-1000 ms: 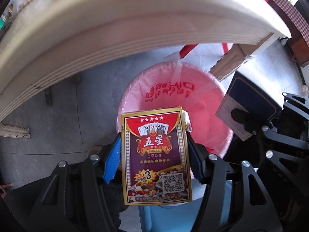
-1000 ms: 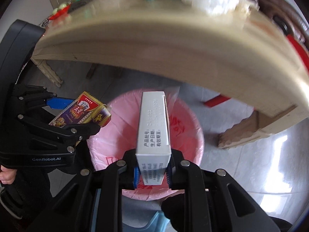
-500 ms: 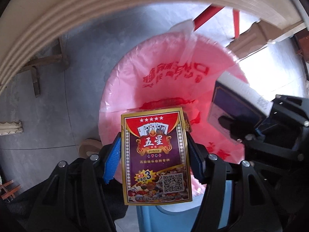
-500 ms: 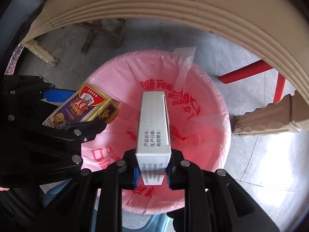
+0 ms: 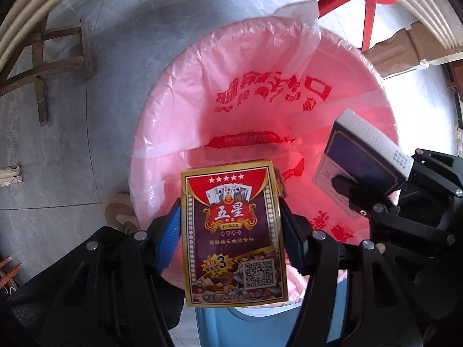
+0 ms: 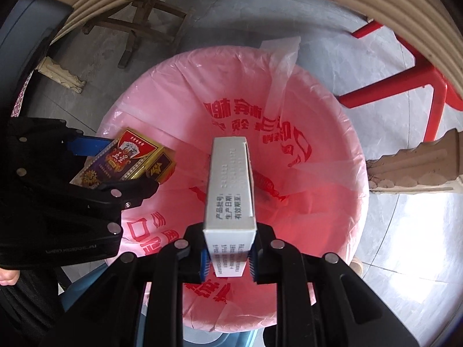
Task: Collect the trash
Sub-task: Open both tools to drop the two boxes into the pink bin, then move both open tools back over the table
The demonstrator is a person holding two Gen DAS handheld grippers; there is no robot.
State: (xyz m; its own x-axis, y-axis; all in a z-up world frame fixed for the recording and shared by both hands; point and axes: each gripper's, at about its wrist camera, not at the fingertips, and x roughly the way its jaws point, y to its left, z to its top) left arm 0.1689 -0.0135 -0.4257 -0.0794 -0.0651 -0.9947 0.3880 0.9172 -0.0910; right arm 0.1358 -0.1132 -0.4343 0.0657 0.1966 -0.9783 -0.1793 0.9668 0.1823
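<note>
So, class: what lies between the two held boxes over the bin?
Nothing solid: only air, with the pink bin liner below. The right wrist view shows the gap between the playing-card box and the white box.

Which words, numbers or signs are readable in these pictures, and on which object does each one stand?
"五星", "POKER" and a large "3": on the playing-card box held in the left gripper.
QR code: same box, lower right; its small print is unreadable.
"产品批号", "生产日期", "有效期至": on the white box held in the right gripper; its embossed digits and end print are unreadable.
Large red characters on the pink bag: upside down, not legible.
</note>
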